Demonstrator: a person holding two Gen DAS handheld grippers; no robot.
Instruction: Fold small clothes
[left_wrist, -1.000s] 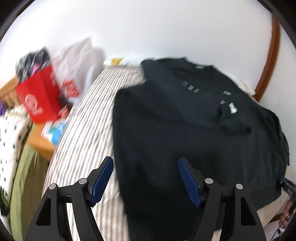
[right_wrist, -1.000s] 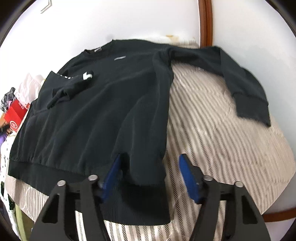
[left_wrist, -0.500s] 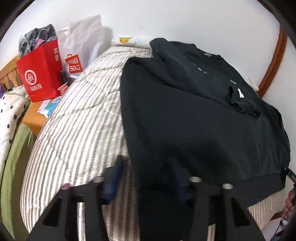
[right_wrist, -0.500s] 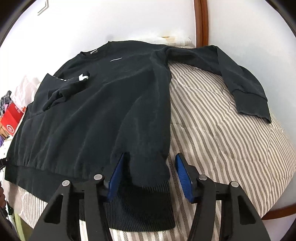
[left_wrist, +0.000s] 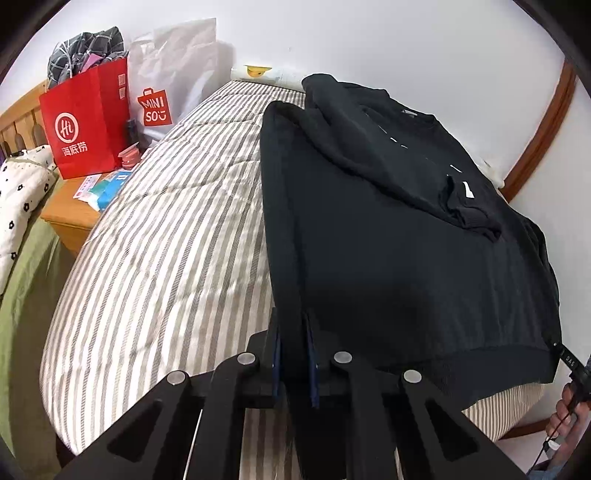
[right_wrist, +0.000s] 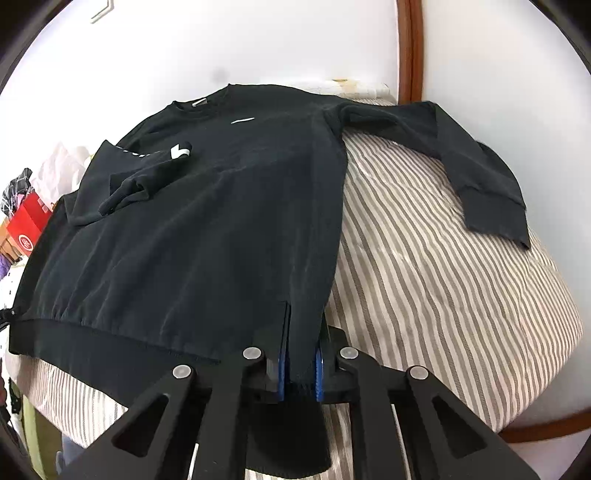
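Along the near edge of the bed, the black sweatshirt is now gripped at both hem corners — a second ago both tools stood open over the cloth, and now they are clenched. The left tool is seen pinching the hem at the garment's left side, its jaws closing on the fabric; the right tool is clamped on the hem at the opposite side, ribbed band bunched between the blue pads. The sweatshirt is spread flat on the striped cover, collar toward the far wall, one sleeve already laid across the chest, the other sleeve stretched out toward the bed's right edge. With both corners secured, a lift of the hem toward the collar is judged ready — though that loose sleeve may need tucking first.
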